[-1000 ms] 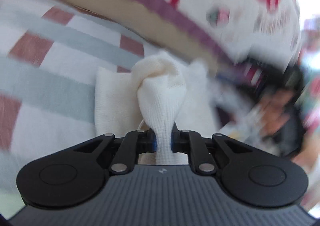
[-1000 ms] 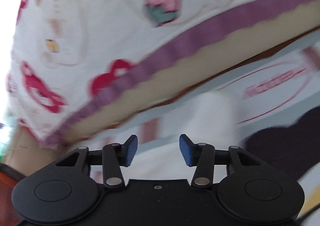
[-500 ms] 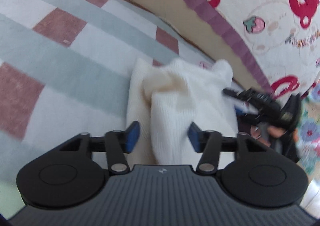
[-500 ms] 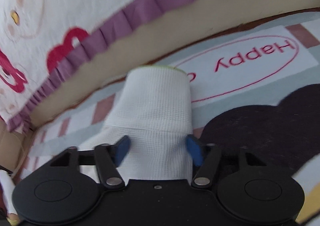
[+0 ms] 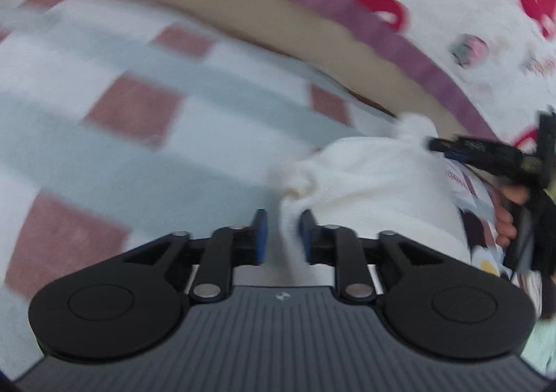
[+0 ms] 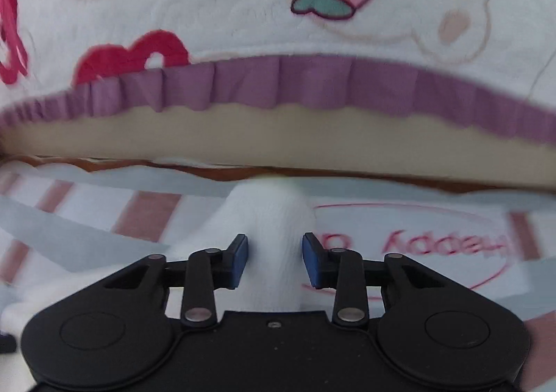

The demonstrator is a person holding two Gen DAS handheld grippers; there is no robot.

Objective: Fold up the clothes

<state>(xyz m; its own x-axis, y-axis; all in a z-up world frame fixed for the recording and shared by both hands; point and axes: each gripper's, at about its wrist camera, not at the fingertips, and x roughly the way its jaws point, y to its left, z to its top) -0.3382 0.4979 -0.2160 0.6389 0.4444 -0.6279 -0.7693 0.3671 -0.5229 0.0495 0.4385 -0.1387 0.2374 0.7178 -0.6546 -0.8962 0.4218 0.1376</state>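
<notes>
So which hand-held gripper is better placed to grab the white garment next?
Probably the right hand-held gripper: the white garment sits centred between its open pads. The left hand-held gripper only catches its edge.

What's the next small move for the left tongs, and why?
Probably close the left tongs fully on the white garment: a bunched edge sits between the blue pads, with a gap beside one pad. The right tongs straddle its other end, not visibly pinching.

The left gripper (image 5: 282, 235) sits low at frame centre, jaws narrowly parted. The right gripper (image 6: 275, 261) sits low and central, jaws wider apart.
</notes>
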